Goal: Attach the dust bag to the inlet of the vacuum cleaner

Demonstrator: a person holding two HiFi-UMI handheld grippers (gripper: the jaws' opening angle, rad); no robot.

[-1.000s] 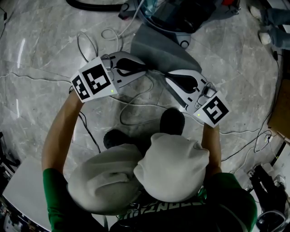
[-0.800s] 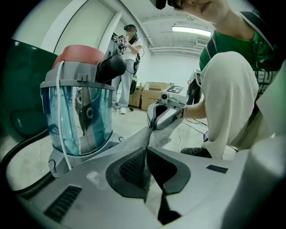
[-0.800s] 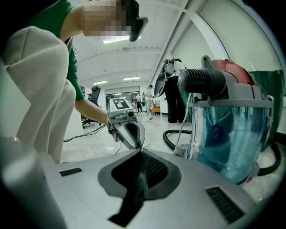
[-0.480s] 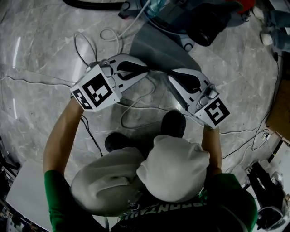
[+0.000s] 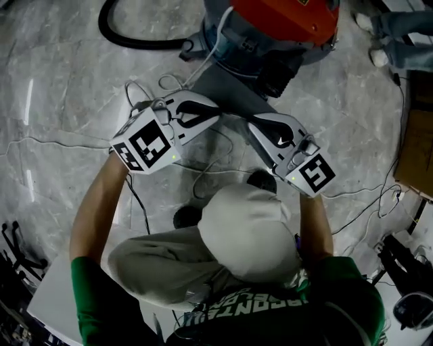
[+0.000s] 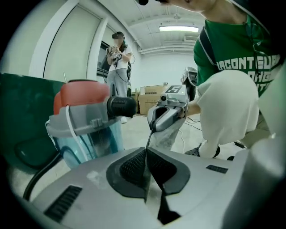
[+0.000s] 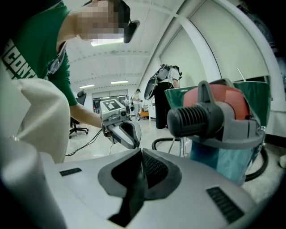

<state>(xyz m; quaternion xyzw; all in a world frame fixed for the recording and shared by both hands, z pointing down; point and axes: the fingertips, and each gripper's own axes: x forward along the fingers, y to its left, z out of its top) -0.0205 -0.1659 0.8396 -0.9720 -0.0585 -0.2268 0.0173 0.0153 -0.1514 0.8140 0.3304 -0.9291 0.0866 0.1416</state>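
Currently, starting at the far left of the head view, the marble floor [image 5: 54,101] carries thin cables, and a black hose [image 5: 128,37] curls at the top-left toward the vacuum cleaner [image 5: 284,17]. White cable loops [image 5: 139,84] lie on the floor just beside the left hand-held gripper [image 5: 215,113]. Its jaws are closed and pinch the near edge of the grey dust bag [image 5: 233,91]. In the left gripper view the bag runs edge-on as a thin line from the jaws to the other gripper. The bag is stretched between the two grippers, and its far end reaches toward the vacuum's base, near the black ribbed inlet [image 7: 194,118] but not on it. The right hand-held gripper [image 5: 253,126] is also closed, clamped on the same bag edge, with its tips near the left one's. More cable [image 5: 210,172] loops on the floor under both grippers, in front of the person's knees [image 5: 243,230]. Right of the vacuum are another person's legs [image 5: 406,37], with cardboard [image 5: 416,149] at the right edge. The background of the left gripper view shows a standing person [image 6: 117,58] and boxes [image 6: 149,96].
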